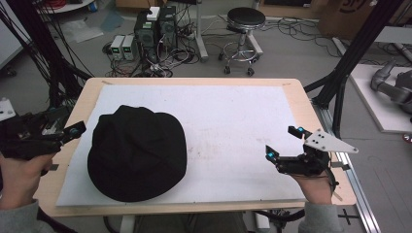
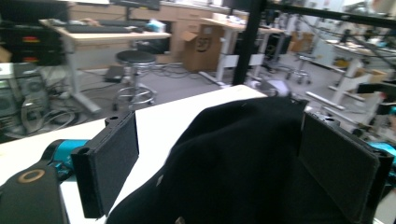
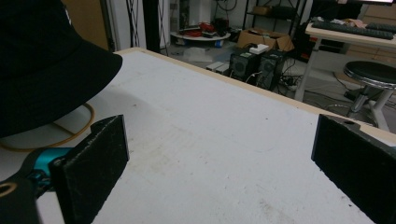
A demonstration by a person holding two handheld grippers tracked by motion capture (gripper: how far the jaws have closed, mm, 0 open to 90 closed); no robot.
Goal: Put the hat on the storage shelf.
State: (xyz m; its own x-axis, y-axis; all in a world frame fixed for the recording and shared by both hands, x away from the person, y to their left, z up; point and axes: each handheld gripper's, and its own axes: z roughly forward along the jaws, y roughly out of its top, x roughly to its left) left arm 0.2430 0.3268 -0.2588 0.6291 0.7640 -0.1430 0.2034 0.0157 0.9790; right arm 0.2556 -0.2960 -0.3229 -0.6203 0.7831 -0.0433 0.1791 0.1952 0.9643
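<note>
My left gripper (image 1: 68, 132) hangs spread wide beside the black hat (image 1: 137, 153); my right gripper (image 1: 284, 143), also released, waits apart. Closing now might pinch only loose brim and drag it

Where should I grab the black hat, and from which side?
Take the black hat by its soft brim at the left edge, coming in low from the left with the left gripper, which is open and nearest. The crown is broad and domed, probably too wide for the jaws; the brim is thin.
</note>
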